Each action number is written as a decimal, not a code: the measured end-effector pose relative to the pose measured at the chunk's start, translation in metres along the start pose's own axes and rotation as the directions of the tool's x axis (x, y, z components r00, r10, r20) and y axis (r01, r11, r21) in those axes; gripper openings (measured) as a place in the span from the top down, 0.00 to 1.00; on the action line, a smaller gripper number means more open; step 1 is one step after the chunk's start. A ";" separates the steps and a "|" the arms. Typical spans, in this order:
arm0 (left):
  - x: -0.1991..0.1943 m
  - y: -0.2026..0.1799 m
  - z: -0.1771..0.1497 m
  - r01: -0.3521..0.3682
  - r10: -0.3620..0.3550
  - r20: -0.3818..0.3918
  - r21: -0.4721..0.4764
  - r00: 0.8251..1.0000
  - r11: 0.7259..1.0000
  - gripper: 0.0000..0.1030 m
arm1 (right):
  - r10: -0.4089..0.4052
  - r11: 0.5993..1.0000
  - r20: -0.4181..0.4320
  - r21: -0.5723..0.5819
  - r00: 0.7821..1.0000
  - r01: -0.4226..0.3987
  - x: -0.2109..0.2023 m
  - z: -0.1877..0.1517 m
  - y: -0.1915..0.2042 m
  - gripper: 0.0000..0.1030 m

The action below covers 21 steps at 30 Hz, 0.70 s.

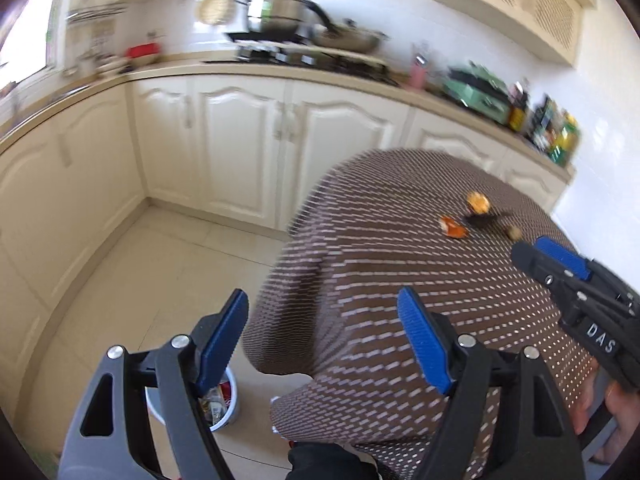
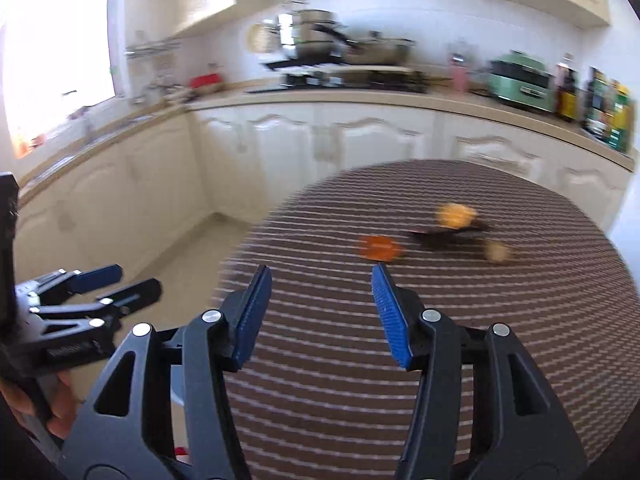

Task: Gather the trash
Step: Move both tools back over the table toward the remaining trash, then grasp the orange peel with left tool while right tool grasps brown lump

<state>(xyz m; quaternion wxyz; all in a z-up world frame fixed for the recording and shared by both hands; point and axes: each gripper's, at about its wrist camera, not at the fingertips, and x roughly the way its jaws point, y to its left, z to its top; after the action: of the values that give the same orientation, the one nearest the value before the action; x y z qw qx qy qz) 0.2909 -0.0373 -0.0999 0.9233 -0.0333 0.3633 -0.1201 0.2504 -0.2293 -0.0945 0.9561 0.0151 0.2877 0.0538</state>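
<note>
Hovering over woven brown tablecloth (image 2: 400, 360), both ribbed claws, left claw (image 1: 320, 332), right claw (image 2: 320, 312), released, curled orange peel (image 2: 378, 248) nearby

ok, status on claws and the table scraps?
Left claw open, empty. Right claw open, empty. Peel scraps lie untouched on table. Bin on floor, nothing in the way.

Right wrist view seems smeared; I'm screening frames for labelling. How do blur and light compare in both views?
Right wrist view: heavy motion blur, the orange peel smeared, the window blown out. Left wrist view: milder blur, peel edges readable, pots streaked; both fisheye-curved.
</note>
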 end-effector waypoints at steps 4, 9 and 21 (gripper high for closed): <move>0.035 -0.047 0.011 0.016 -0.010 -0.050 0.113 0.999 0.993 0.27 | -0.085 0.995 -0.058 0.044 0.995 0.088 0.008 -0.005 -0.054 0.46; 0.076 -0.088 0.024 0.028 -0.009 -0.098 0.194 0.995 0.981 0.27 | -0.147 0.987 -0.127 0.046 0.981 0.154 0.021 -0.010 -0.093 0.45; 0.149 -0.144 0.053 0.059 -0.008 -0.190 0.264 0.982 0.963 0.50 | -0.139 0.986 -0.248 0.056 0.959 0.157 0.074 0.002 -0.138 0.45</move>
<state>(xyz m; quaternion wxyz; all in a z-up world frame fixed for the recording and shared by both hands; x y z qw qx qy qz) 0.4039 -0.2151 -0.1378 0.8788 0.0975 0.4284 -0.1863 0.3261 -0.3583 -0.1420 0.9137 0.0226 0.4049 -0.0273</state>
